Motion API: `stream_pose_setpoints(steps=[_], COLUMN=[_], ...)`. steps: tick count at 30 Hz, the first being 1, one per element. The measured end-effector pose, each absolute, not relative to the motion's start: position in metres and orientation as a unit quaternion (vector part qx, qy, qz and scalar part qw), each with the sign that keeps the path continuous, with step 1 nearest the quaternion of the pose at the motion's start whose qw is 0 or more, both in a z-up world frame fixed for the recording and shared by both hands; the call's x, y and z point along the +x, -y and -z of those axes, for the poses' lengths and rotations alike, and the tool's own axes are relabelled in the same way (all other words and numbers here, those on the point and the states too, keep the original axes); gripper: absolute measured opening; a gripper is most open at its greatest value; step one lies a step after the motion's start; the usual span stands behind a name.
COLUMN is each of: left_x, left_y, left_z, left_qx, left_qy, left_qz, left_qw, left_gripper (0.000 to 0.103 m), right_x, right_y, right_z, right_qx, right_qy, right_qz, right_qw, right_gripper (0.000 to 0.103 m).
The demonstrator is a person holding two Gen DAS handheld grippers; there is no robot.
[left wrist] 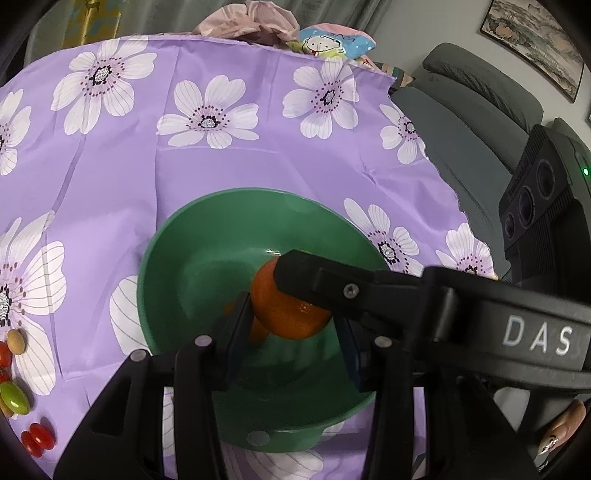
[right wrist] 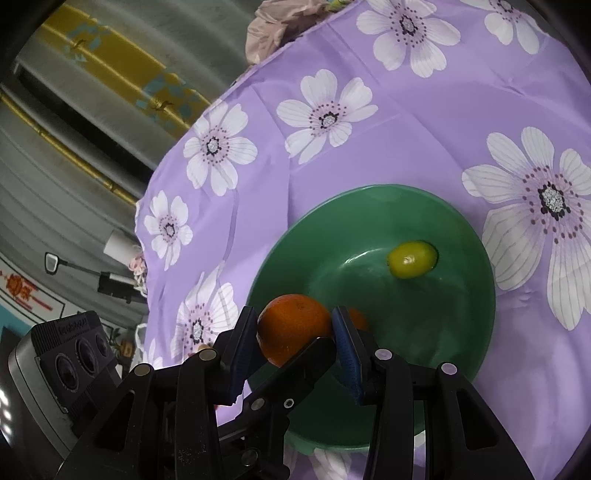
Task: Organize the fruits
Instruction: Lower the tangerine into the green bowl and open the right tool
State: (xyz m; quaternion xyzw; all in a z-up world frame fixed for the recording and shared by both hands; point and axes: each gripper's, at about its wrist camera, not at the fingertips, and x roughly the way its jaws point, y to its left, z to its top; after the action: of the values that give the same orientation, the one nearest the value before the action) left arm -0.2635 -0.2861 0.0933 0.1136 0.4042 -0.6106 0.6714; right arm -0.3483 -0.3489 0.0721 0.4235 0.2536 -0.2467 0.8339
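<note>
An orange (left wrist: 291, 310) hangs just above the green bowl (left wrist: 192, 258) on the purple flowered cloth. My left gripper (left wrist: 291, 315) has its blue pads against the orange's two sides. One finger (left wrist: 306, 280) of the right gripper reaches in from the right across the top of the fruit. In the right wrist view, my right gripper (right wrist: 293, 319) is shut on the same orange (right wrist: 291, 325), and a left finger (right wrist: 306, 358) crosses under it. A yellow-green fruit (right wrist: 412, 260) lies inside the bowl (right wrist: 461, 314). An orange patch beside the pads may be fruit or reflection.
Small fruits lie on the cloth at the left edge: a tan one (left wrist: 16, 341), a green one (left wrist: 14, 397) and red ones (left wrist: 37, 437). A grey sofa (left wrist: 465, 110) stands beyond the table's right edge. Crumpled pink fabric (left wrist: 251, 22) sits at the far edge.
</note>
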Motion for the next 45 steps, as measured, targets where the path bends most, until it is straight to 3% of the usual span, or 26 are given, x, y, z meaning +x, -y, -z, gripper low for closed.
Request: stream_pose_setpoints(steps=[45], left_x=[-0.265], left_y=[0.306], left_z=[-0.075], left_qx=[0.124], left_qy=[-0.443], left_qz=[0.615], left_qw=[0.640], left_gripper=[0.044], right_x=[-0.352], right_y=[0.362], right_z=[-0.059], right_qx=[0.438], right_qy=[-0.282], right_qz=[0.285], right_qw=[0.805], right_gripper=[0.046])
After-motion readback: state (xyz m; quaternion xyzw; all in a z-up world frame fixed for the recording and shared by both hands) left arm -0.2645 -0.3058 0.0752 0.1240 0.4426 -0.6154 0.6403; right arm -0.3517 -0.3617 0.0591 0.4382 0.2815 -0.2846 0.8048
